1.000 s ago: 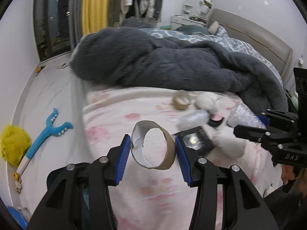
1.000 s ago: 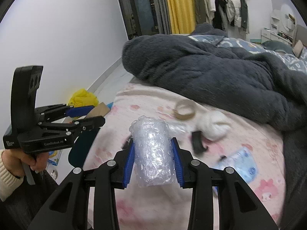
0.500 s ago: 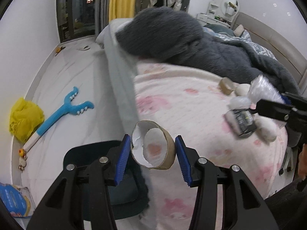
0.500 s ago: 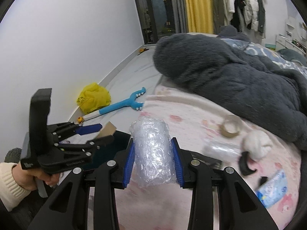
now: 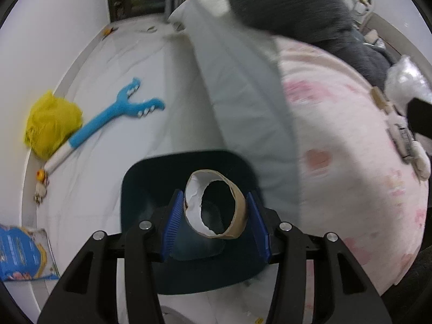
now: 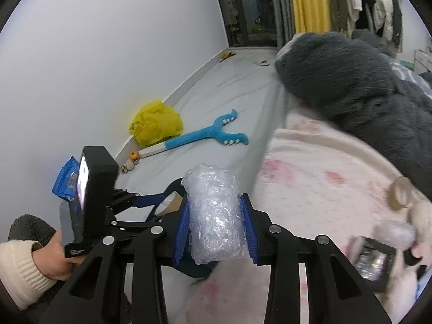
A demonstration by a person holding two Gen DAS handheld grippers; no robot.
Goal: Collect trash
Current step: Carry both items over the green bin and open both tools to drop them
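Observation:
My left gripper (image 5: 214, 216) is shut on a cardboard tape ring (image 5: 216, 205) with torn white paper inside, held right above the dark teal trash bin (image 5: 140, 189) on the floor beside the bed. My right gripper (image 6: 214, 216) is shut on a roll of clear bubble wrap (image 6: 213, 213), over the bed's edge; the bin (image 6: 172, 186) and the left gripper (image 6: 140, 198) show just beyond it. More trash lies on the pink blanket (image 6: 324, 189): another tape ring (image 6: 399, 193), a white wad (image 6: 421, 210), a dark packet (image 6: 374, 259).
On the white floor lie a blue forked toy (image 5: 116, 116), a yellow bag (image 5: 51, 127) and a blue package (image 5: 19, 253) by the wall. A dark grey fleece (image 6: 351, 81) covers the far bed. The mattress side (image 5: 243, 94) borders the bin.
Both grippers have swung left from over the bed toward the floor. The left one now holds its tape ring over the bin; the right follows with the bubble wrap.

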